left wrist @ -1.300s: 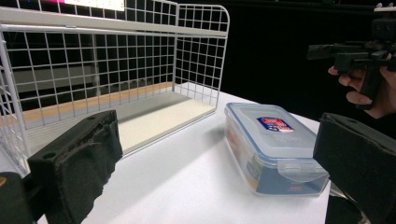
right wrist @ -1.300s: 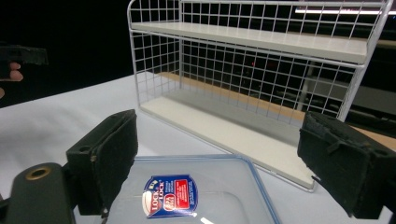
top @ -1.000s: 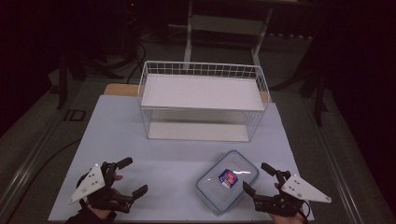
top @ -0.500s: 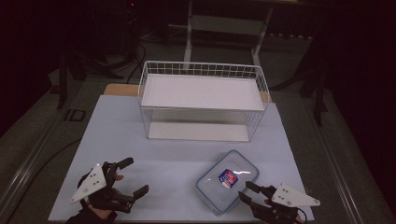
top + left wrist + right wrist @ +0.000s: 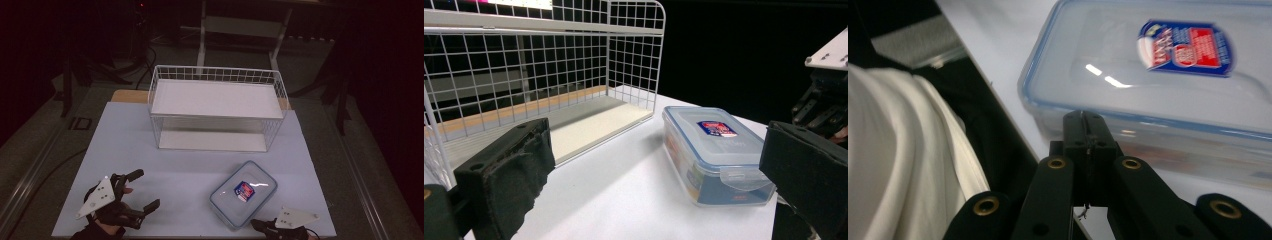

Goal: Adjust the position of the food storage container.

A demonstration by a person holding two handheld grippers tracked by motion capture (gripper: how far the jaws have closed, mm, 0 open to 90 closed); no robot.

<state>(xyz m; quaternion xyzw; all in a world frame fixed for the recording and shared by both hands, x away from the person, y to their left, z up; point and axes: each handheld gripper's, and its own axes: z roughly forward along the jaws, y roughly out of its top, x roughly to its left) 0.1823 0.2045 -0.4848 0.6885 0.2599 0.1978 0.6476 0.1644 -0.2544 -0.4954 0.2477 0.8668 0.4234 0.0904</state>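
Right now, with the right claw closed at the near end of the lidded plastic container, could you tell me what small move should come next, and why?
Probably nudge the right claw forward against the container. Its jaws have just closed together on nothing, tips at the container's near wall, suggesting a push toward the wire basket rather than a grasp.

**Materials and surfaces on the table**

The clear plastic rectangular box (image 5: 1168, 85) has a glossy, smooth lid with a shiny red-and-blue paper label (image 5: 1185, 47). The white wire basket (image 5: 217, 107) is thin coated metal. The pale blue table top (image 5: 165, 175) looks matt and smooth. The left gripper (image 5: 659, 185) carries 2 rough black foam pads (image 5: 511, 175).
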